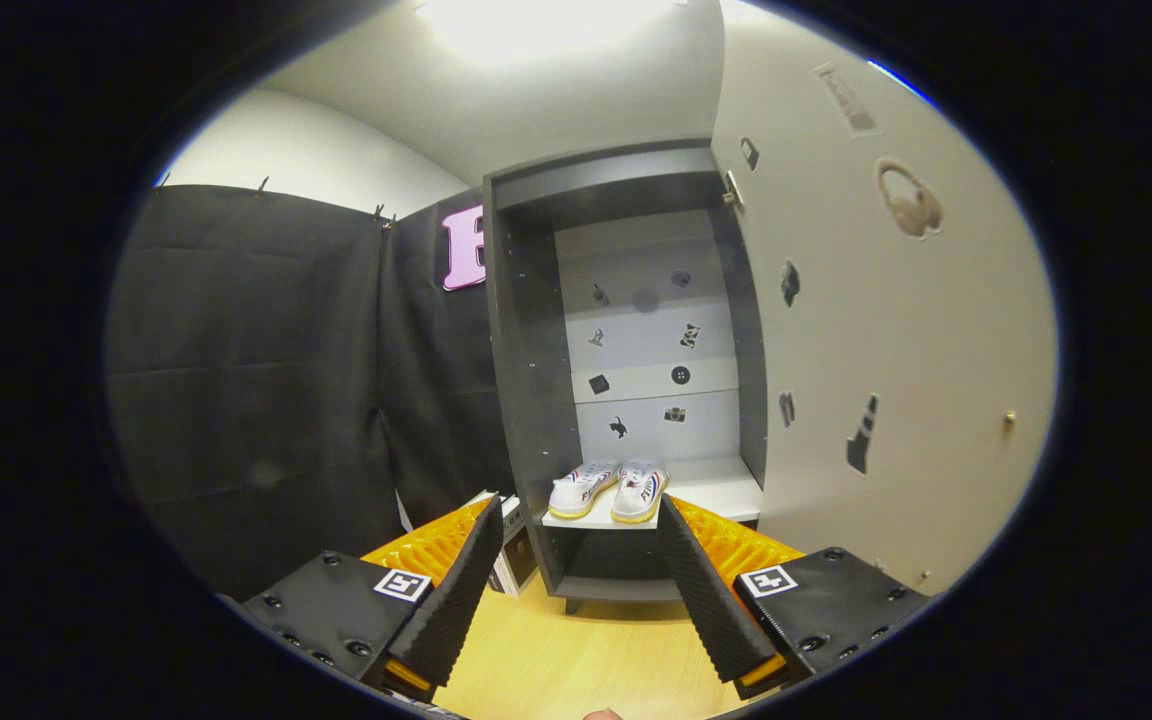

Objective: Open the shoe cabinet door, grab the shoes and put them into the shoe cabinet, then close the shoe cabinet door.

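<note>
Shoes (pixel 609 489), a white pair with yellowish soles, sit side by side on the white shelf (pixel 716 487) inside the shoe cabinet (pixel 533 380), toes toward the camera and close to the shelf's front edge. They lie at twelve o'clock from the gripper (pixel 576 540), just beyond the tips of its fingers and framed in the gap between them. The fingers stand wide apart and hold nothing; one ribbed pad (pixel 456 590) angles in from seven o'clock, the other from five o'clock.

The cabinet is a tall dark grey frame with a pale back panel carrying several small dark stickers. Its door (pixel 886 350) is swung open at about two to three o'clock of the shoes, its light inner face also dotted with stickers, with a small knob (pixel 1008 420) near its far edge. The cabinet stands on a light wooden floor (pixel 576 650), which runs beneath the fingers. At eight o'clock of the shoes, low beside the cabinet's left wall, a small boxy object (pixel 511 560) is partly hidden by the left finger; what it is I cannot tell.
</note>
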`<state>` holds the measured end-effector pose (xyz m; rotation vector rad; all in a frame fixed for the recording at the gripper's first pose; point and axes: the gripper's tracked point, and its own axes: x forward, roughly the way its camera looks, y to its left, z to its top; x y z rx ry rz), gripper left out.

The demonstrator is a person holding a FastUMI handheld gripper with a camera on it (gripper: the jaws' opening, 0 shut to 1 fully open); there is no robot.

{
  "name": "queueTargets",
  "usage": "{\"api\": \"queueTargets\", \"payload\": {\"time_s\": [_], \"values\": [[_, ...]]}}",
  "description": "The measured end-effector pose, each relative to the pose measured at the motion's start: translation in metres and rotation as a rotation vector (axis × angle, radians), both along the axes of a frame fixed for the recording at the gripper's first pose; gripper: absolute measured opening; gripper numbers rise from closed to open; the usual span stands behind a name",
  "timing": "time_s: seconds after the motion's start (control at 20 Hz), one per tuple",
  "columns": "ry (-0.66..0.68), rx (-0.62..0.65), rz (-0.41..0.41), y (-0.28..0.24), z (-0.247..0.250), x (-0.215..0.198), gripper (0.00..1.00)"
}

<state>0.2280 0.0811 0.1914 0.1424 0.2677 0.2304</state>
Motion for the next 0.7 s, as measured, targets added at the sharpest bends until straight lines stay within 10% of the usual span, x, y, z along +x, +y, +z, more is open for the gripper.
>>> {"api": "queueTargets", "payload": {"time_s": [0.7], "values": [[-0.019, 0.040, 0.037, -0.117, 0.049, -0.108, 0.97]]}}
